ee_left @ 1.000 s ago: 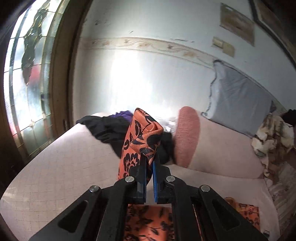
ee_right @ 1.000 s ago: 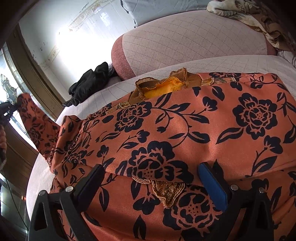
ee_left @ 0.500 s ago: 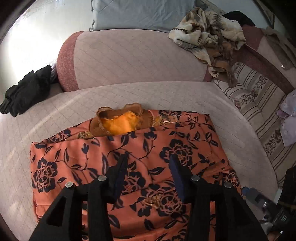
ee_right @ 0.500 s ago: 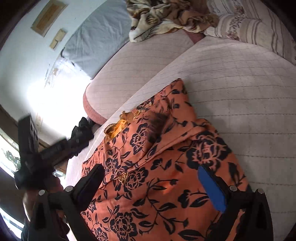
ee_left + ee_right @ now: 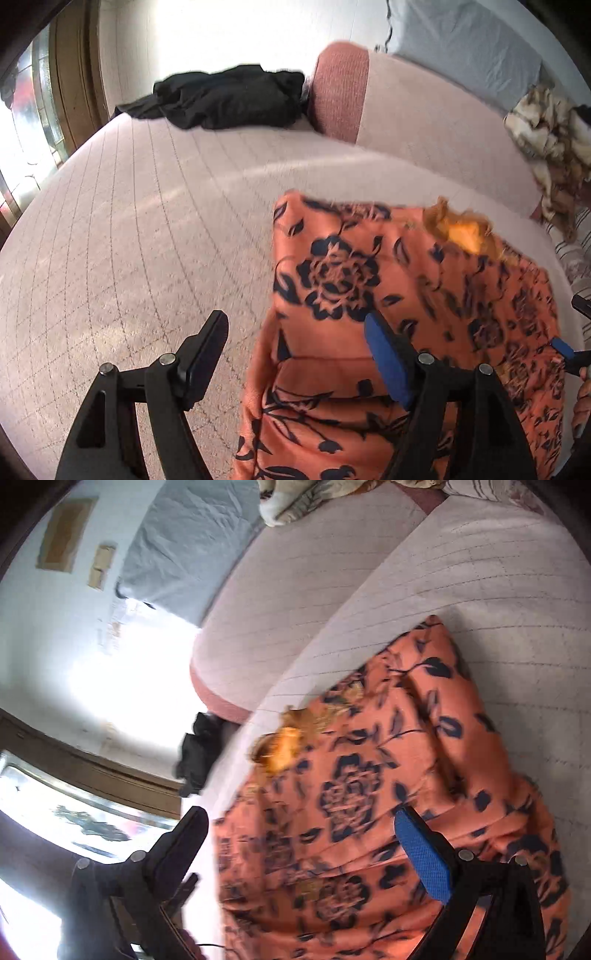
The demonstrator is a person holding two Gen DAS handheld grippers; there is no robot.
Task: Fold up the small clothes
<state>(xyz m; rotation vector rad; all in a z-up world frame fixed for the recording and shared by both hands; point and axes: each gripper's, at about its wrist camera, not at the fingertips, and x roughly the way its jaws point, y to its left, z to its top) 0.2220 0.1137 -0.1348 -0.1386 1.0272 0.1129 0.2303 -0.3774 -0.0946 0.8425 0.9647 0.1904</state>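
An orange garment with a dark flower print [image 5: 399, 295] lies folded on the pale quilted bed [image 5: 129, 240]. Its orange-yellow collar [image 5: 461, 232] shows at the far edge. My left gripper [image 5: 295, 350] is open and empty, hovering over the garment's left edge. The garment also shows in the right wrist view [image 5: 388, 794], with my right gripper [image 5: 303, 842] open and empty above its near left part. The right gripper's blue pad shows at the right edge of the left wrist view [image 5: 563, 347].
A black garment [image 5: 229, 96] lies at the far side of the bed next to a pink bolster [image 5: 406, 107]. A grey pillow [image 5: 461, 48] and a brown patterned cloth [image 5: 546, 136] lie at the back right. A window [image 5: 22, 122] is on the left.
My left gripper let go of the sleeve it held up, opened, and swung to the garment's left edge. The sleeve now lies folded over the body. My right gripper stayed open and shifted left.
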